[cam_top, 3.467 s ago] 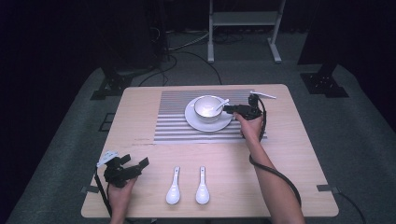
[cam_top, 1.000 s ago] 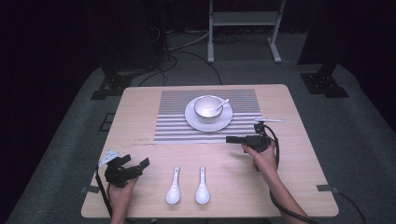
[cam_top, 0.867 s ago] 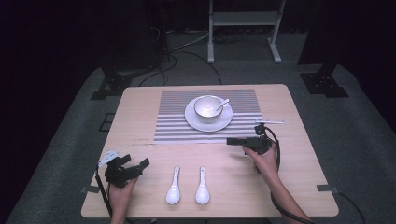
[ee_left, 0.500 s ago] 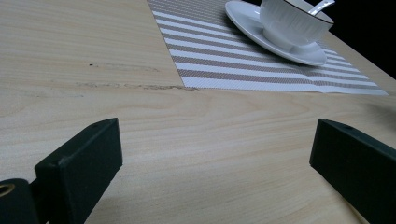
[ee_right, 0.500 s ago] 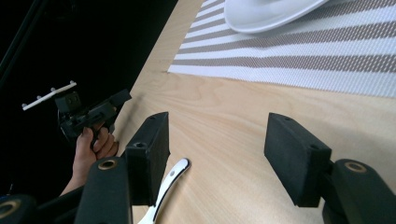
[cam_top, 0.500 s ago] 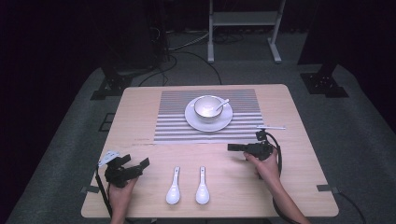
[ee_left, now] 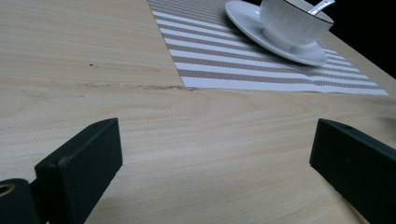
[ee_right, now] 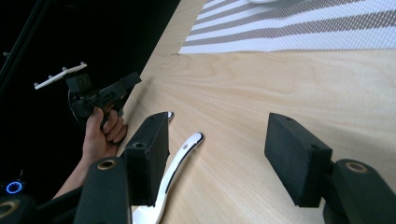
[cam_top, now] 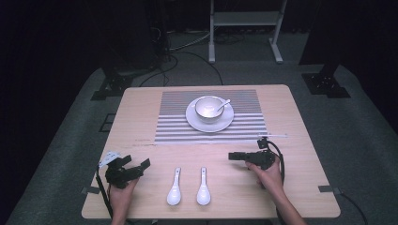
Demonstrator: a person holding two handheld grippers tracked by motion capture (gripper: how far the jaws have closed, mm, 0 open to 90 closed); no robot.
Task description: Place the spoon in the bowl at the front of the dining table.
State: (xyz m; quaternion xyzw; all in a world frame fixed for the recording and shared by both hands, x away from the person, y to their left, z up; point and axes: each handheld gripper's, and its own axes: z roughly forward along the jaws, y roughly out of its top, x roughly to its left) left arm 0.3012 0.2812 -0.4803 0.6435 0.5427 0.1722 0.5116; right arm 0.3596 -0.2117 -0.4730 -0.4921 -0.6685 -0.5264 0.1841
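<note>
Nearest the person, the front edge of the pale wooden table (cam_top: 141, 117) carries two white ceramic spoons (cam_top: 175, 187) lying side by side, bowls toward the person and handles pointing away. In the right gripper view the handle of one white spoon (ee_right: 173, 170) lies just beside the near jaw, touching nothing but the wood.

The left gripper (cam_top: 129, 169) rests at the table's front left corner in the person's left hand (cam_top: 121, 197). Its jaws stand wide apart with only bare wood grain between them in the left gripper view.

The right gripper (cam_top: 241, 156) hovers low over the table on the right, held level and pointing left toward the spoons. Its jaws are wide open and hold nothing.

A faint scuff line (ee_left: 135, 86) marks the wood just in front of the striped placemat (cam_top: 178, 101). The placemat, in brown and white bands, lies on the far half of the table. On it sits a white saucer (cam_top: 192, 121), which bears a white cup (cam_top: 209, 108) with a spoon handle leaning out toward the right.

Beyond the table the floor is grey carpet (cam_top: 70, 140). Dark stand feet (cam_top: 108, 86) sit at the left and right, black cables (cam_top: 187, 51) trail across it, and a white metal frame (cam_top: 244, 18) stands at the back against the dark room.
</note>
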